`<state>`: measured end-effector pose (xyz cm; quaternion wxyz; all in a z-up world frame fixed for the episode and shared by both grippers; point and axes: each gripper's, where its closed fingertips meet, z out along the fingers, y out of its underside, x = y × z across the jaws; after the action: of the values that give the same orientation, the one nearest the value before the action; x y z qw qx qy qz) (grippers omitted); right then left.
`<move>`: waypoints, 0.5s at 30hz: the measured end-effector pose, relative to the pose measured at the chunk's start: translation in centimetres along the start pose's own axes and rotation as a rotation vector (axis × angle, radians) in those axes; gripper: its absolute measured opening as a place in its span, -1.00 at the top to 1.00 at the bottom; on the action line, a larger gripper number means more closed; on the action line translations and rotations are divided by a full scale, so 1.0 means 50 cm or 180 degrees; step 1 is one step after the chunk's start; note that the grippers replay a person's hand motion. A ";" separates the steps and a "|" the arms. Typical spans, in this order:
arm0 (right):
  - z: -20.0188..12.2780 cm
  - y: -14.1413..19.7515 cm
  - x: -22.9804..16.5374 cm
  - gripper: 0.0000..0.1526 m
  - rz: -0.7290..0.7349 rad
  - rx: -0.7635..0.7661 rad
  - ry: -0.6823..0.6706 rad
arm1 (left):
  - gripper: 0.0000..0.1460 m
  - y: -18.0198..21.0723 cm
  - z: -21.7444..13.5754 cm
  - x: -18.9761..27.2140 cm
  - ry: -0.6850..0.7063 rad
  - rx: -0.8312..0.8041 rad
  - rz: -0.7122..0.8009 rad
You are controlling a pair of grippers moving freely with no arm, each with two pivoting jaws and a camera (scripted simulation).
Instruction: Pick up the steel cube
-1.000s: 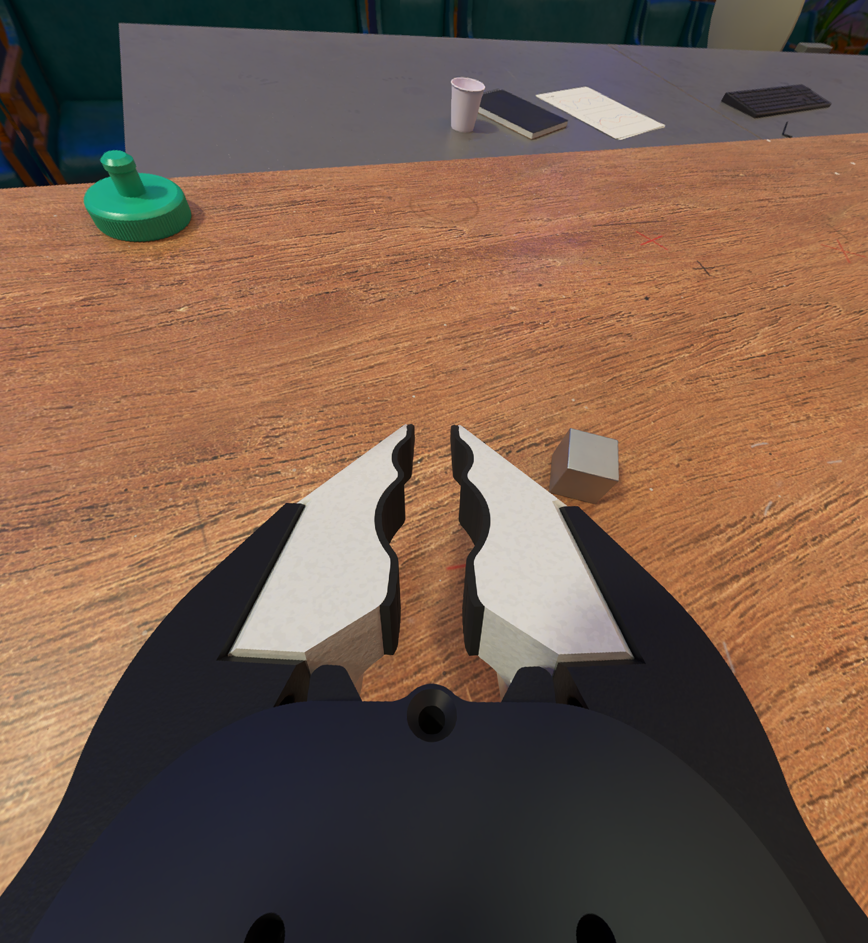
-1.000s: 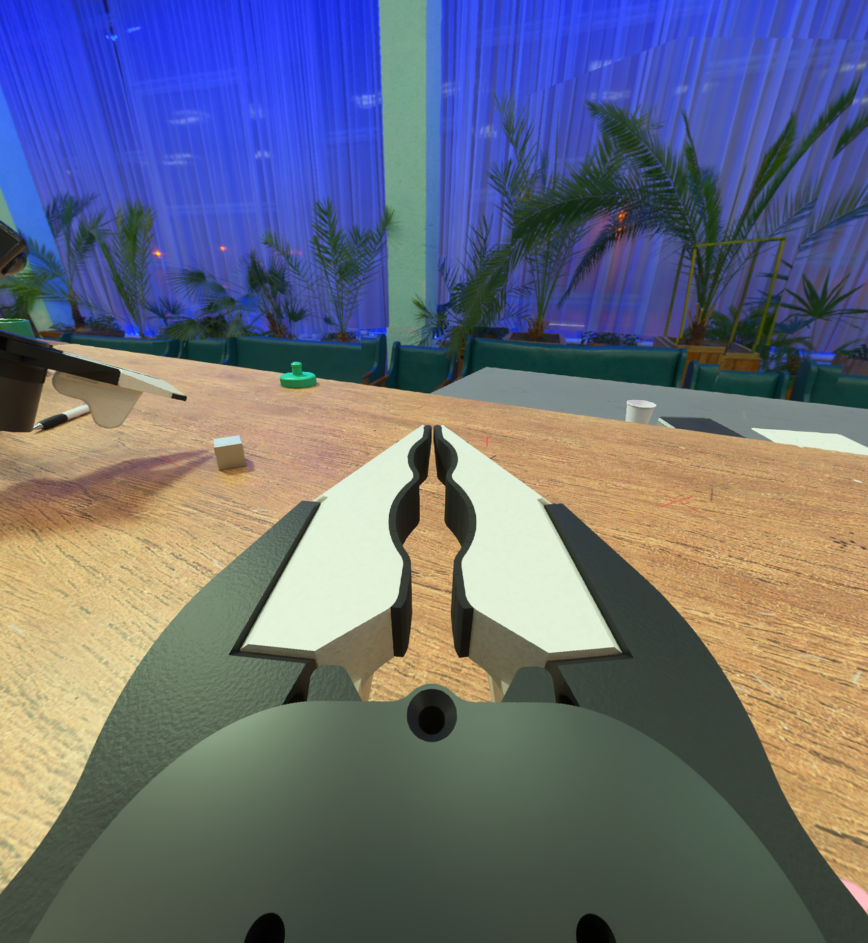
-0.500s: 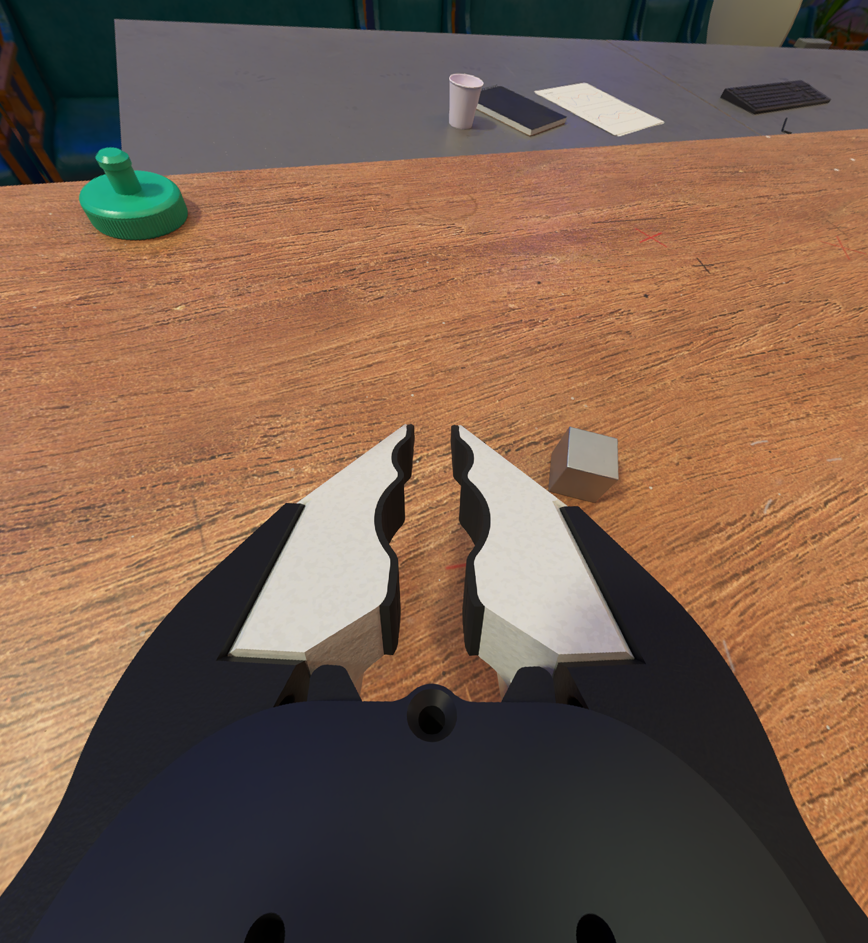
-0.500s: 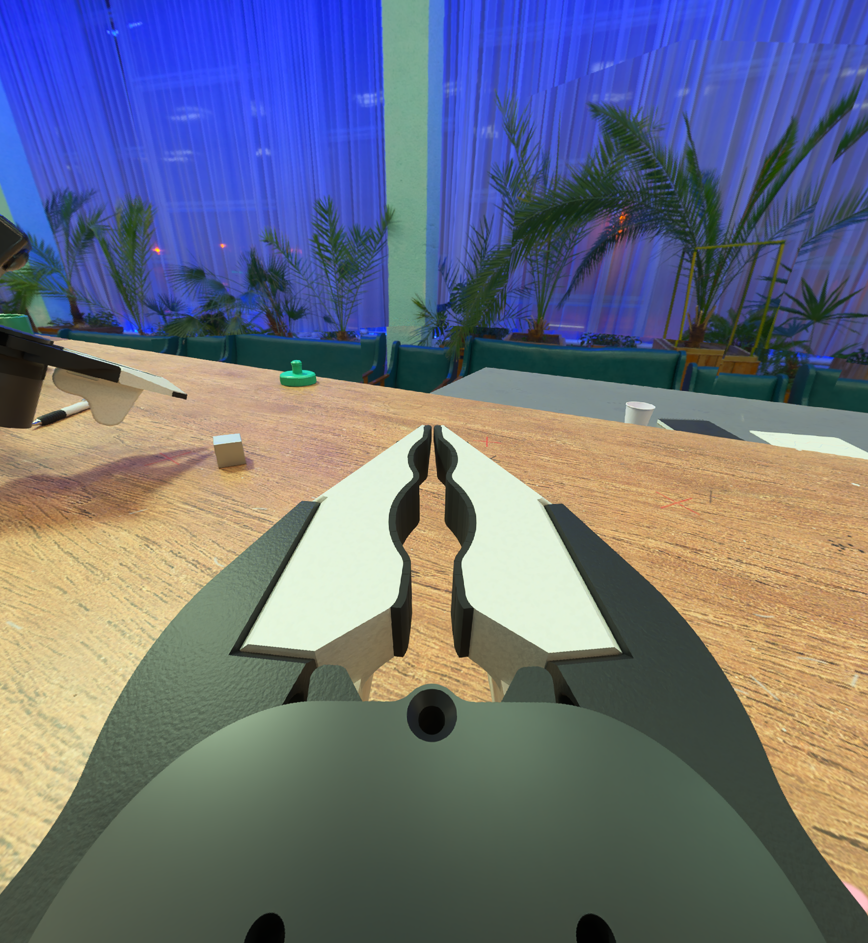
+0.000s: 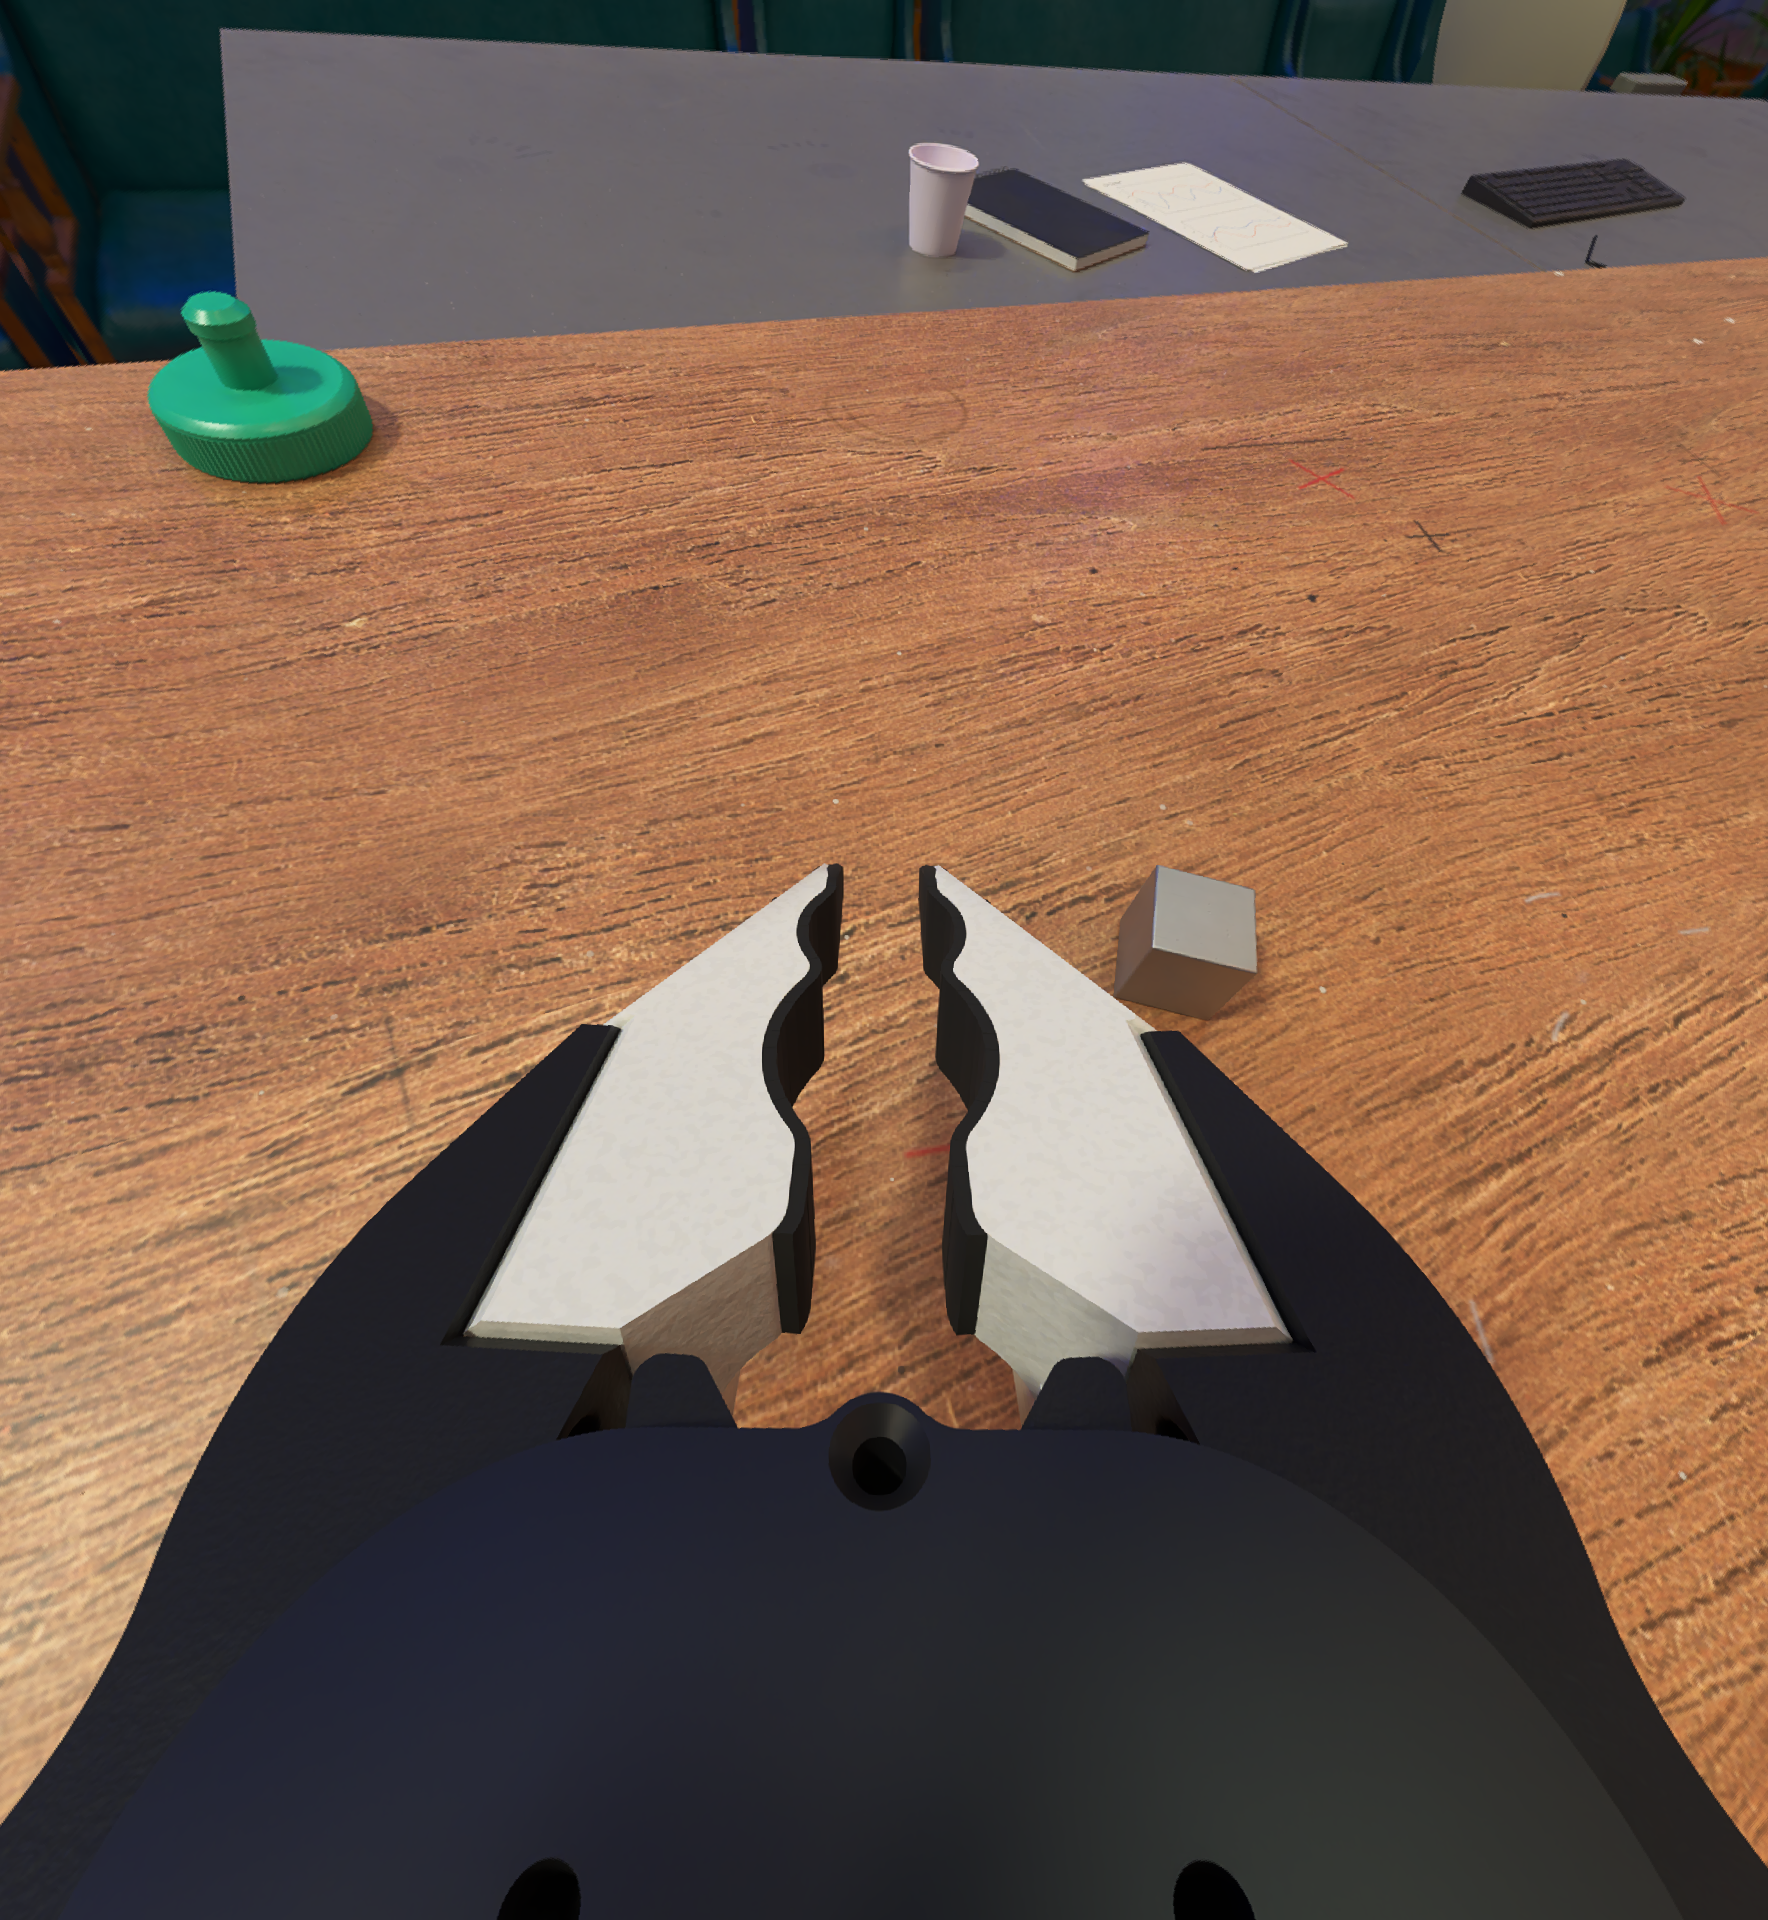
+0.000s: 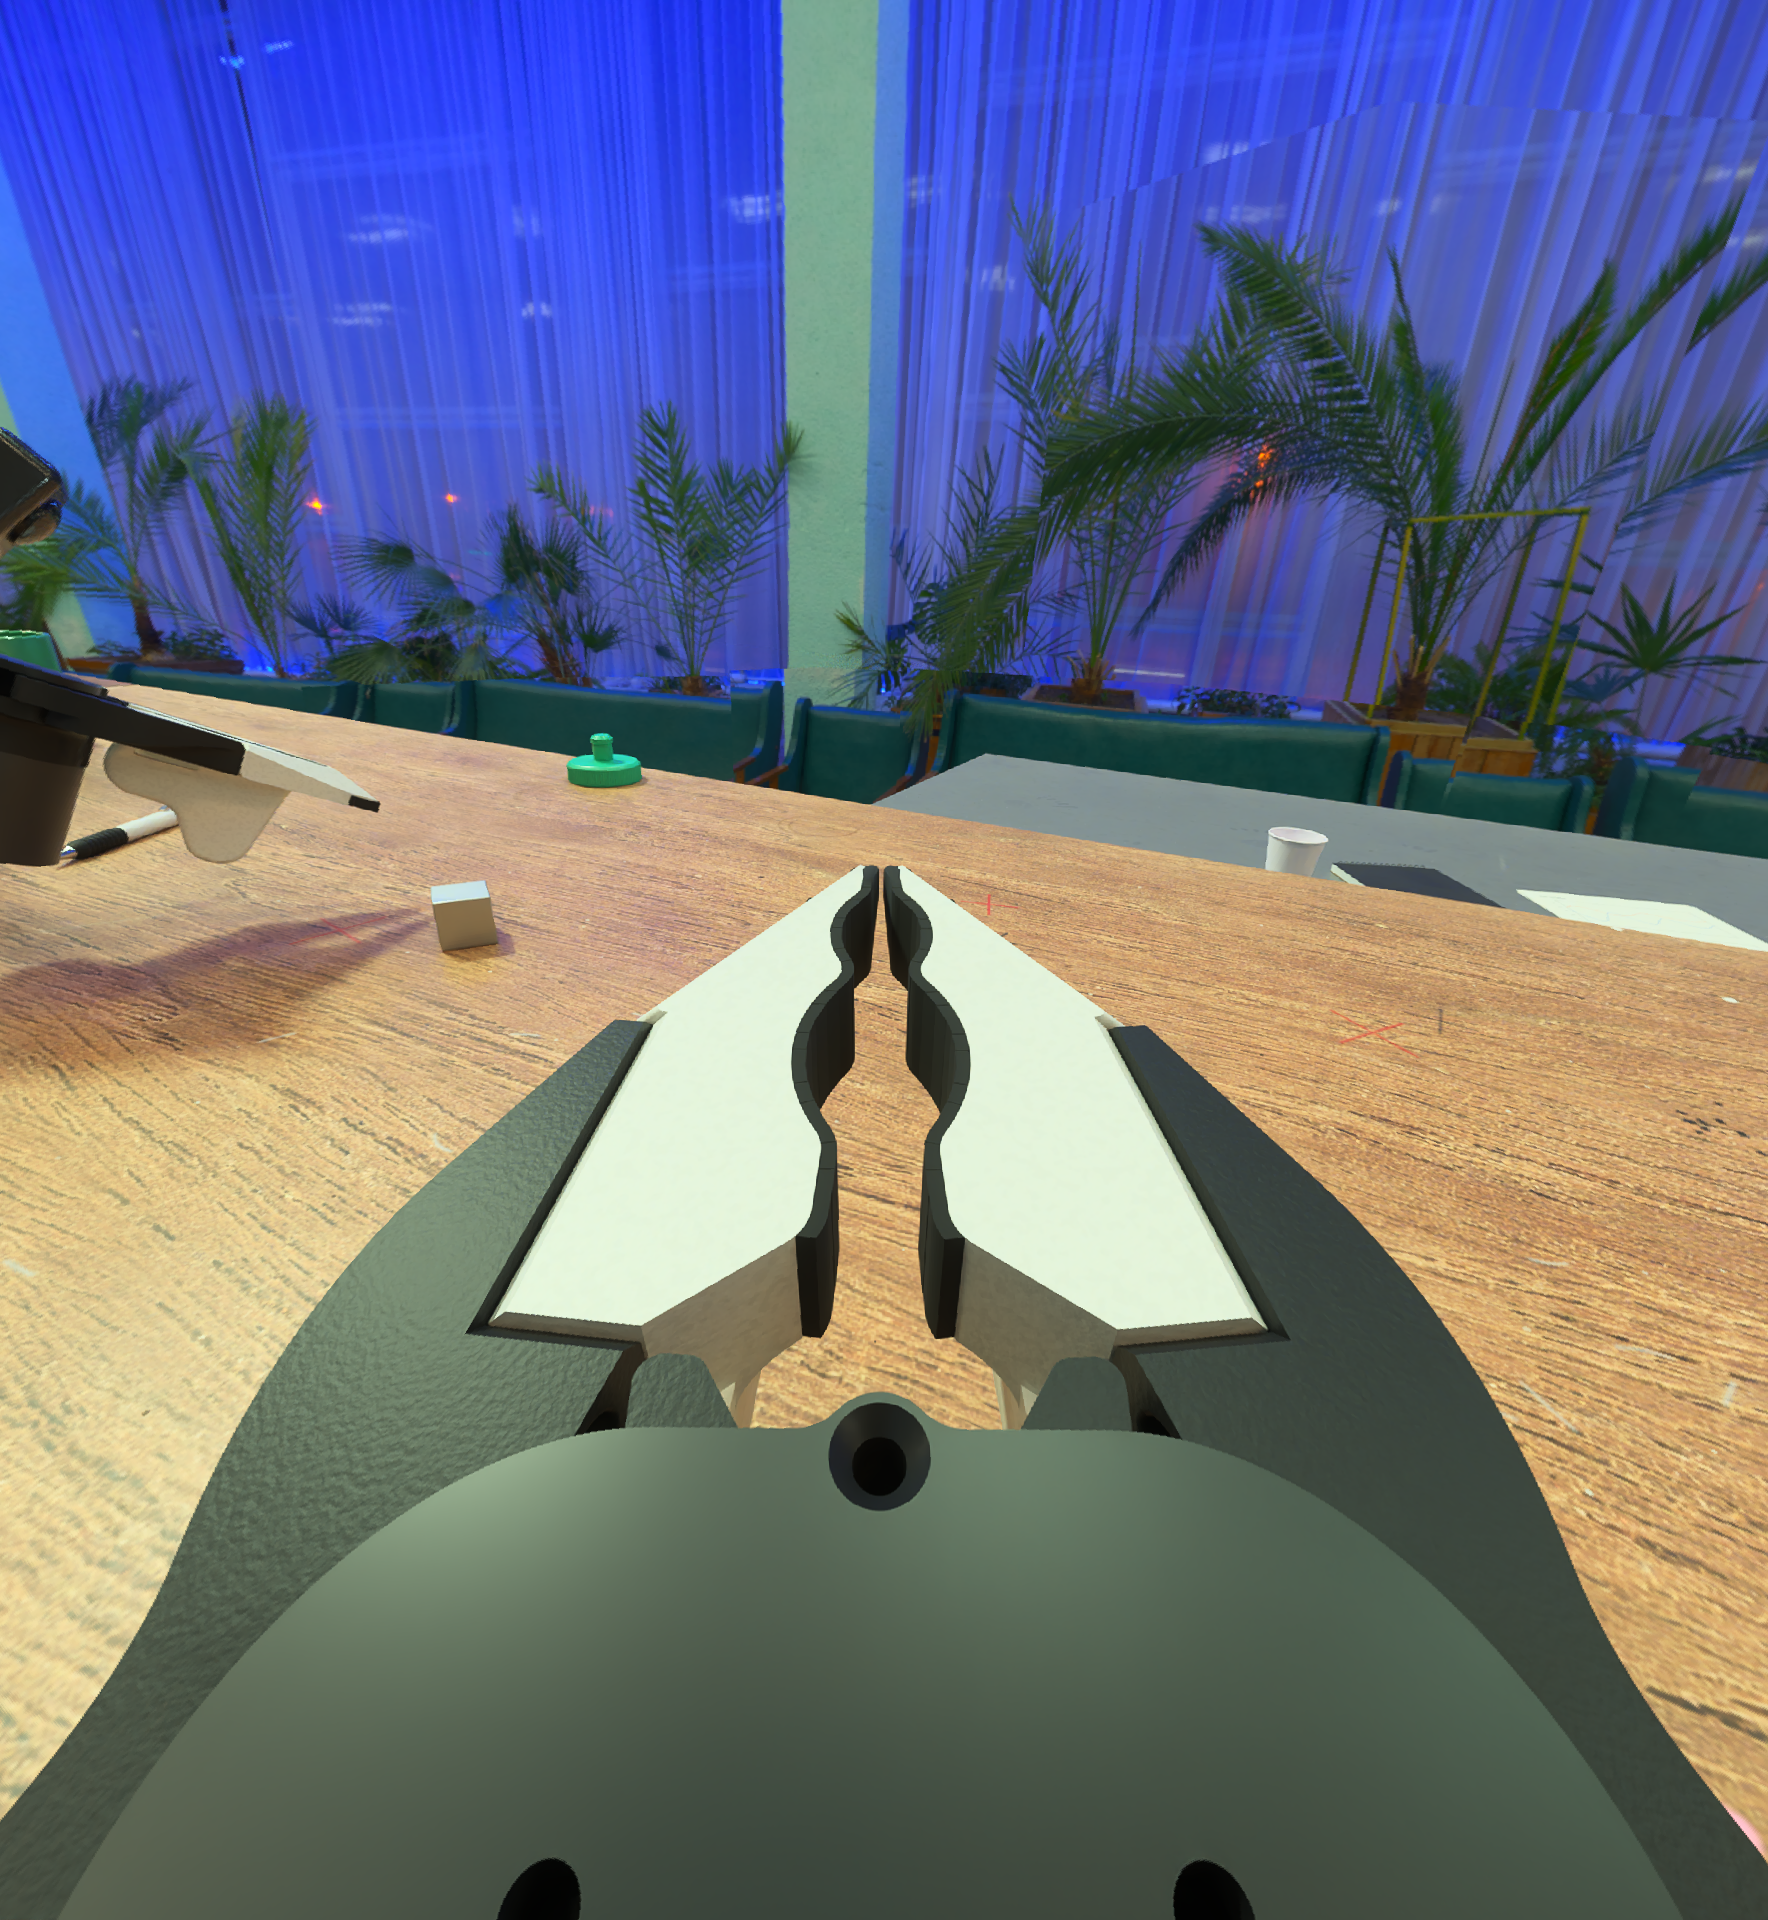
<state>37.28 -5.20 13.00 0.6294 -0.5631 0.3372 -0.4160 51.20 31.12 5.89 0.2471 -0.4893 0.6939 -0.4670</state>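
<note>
The steel cube is a small grey block on the wooden table. In the left wrist view it lies just right of my left gripper's right fingertip, apart from it and outside the jaws. The left gripper's jaws stand a narrow gap apart with nothing between them. In the right wrist view the cube sits far off to the left, with the left gripper hovering above and to its left. My right gripper is shut and empty, low over the table.
A green knob stands near the table's far left edge. A pen lies under the left gripper. A grey table behind holds a cup, a notebook, a paper sheet and a keyboard.
Almost nothing: the left gripper has drifted very slightly, and its jaws keep the same narrow gap. The cube and the right gripper have not moved.
</note>
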 end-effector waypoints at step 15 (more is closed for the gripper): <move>-0.003 -0.004 -0.005 0.99 -0.0053 0.0045 -0.0017 | 0.80 0.003 0.002 0.002 0.0019 -0.0027 -0.0001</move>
<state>37.03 -5.04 13.15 0.6309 -0.5625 0.3278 -0.4221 51.18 30.98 5.72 0.2430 -0.4890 0.6965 -0.4655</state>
